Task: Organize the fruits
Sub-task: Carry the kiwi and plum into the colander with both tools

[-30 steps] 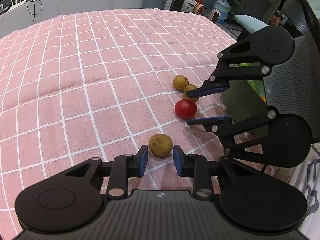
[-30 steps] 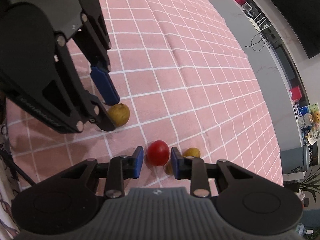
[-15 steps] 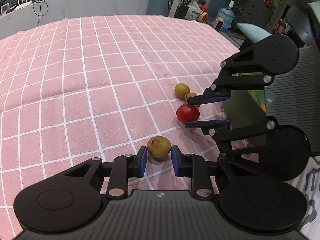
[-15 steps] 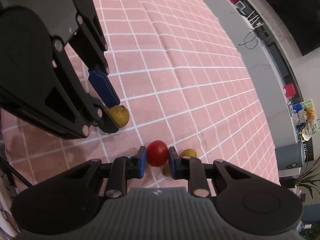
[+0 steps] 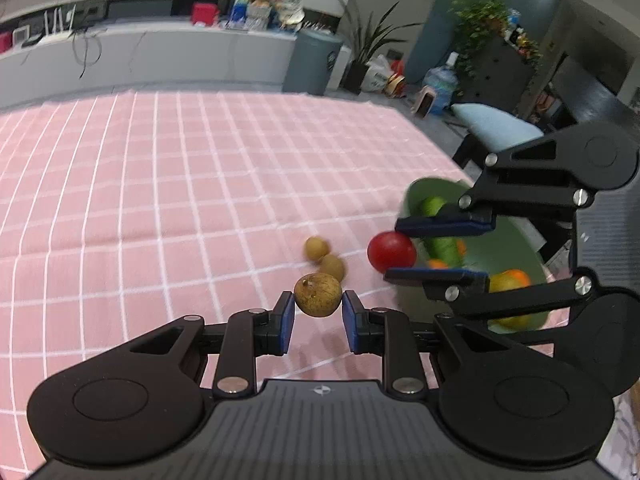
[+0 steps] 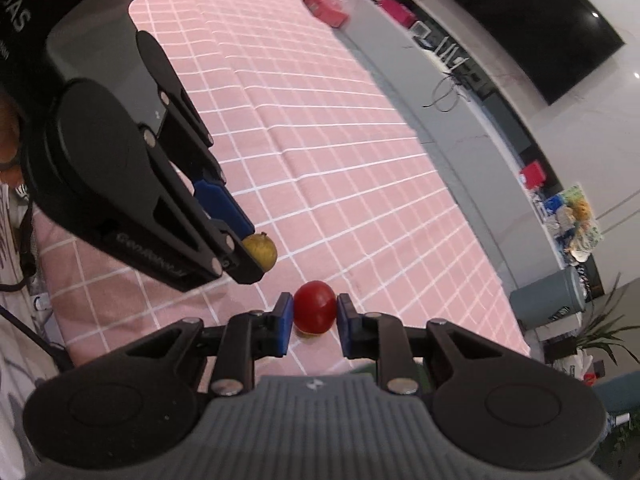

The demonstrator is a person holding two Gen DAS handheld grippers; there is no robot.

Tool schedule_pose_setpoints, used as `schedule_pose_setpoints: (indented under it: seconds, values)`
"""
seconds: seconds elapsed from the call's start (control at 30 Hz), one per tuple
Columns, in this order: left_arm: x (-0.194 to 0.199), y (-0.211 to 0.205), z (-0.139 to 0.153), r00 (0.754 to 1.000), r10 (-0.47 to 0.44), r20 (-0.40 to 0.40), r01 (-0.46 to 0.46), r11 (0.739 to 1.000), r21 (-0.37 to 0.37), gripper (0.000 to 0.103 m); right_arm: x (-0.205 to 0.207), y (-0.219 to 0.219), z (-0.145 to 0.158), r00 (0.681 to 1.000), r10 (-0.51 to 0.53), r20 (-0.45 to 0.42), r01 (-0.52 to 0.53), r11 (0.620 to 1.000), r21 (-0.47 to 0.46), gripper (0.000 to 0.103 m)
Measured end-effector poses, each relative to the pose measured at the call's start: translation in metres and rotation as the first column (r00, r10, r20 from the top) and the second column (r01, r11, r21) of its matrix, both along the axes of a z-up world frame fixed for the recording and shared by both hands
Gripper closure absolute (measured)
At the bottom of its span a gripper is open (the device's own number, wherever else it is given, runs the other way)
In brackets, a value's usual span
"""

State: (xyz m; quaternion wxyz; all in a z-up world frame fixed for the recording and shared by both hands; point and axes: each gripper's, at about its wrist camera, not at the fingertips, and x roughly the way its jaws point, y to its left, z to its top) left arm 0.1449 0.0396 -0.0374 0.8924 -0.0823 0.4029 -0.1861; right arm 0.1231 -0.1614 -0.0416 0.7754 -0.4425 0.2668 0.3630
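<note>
Brown speckled round fruit point(image 5: 318, 294), stem scar up, pinched between left gripper point(image 5: 318, 316) jaws, lifted off the pink checked table point(image 5: 160, 200). Glossy red fruit point(image 6: 315, 307) clamped in right gripper point(image 6: 312, 322) jaws, beside green bowl point(image 5: 516, 240). Two small brown fruits point(image 5: 324, 256) on cloth.

Three brown fruits point(image 5: 318, 294), one red tomato point(image 5: 391, 251), one green bowl point(image 5: 516, 236).

Open office or lab lounge, not a home kitchen. Worktop under a pink checked cloth point(image 5: 192, 184). Long grey counter point(image 5: 160, 56) along the wall, with cables and snack packets point(image 5: 268, 0). Grey bin point(image 5: 314, 62), potted plants point(image 5: 370, 40), water jug point(image 5: 442, 82) on the floor. Large dark wall screen point(image 6: 520, 20).
</note>
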Motion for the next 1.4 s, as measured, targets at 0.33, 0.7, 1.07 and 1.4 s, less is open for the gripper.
schedule_pose_setpoints:
  seconds: [0.33,0.7,1.07,1.4]
  values:
    - [0.010,-0.054,0.032,0.991,-0.120,0.052,0.120,0.993,0.004,0.074,-0.015,-0.042,0.021,0.995,-0.084,0.045,0.086,0.996,-0.027,0.085]
    - [0.025,-0.120,0.030,0.968,-0.250,0.022,0.249,0.967,0.061,0.074,-0.002,-0.100,0.013,0.981,-0.192,0.028,0.194,0.980,-0.053,0.085]
    - [0.050,-0.156,0.004,0.953,-0.296,-0.064,0.301,0.950,0.088,0.074,0.030,-0.124,-0.012,0.967,-0.251,-0.048,0.250,0.968,-0.028,0.085]
    - [0.062,-0.168,-0.013,0.941,-0.318,-0.115,0.331,0.937,0.111,0.074,0.053,-0.129,-0.035,0.959,-0.263,-0.103,0.261,0.965,-0.030,0.085]
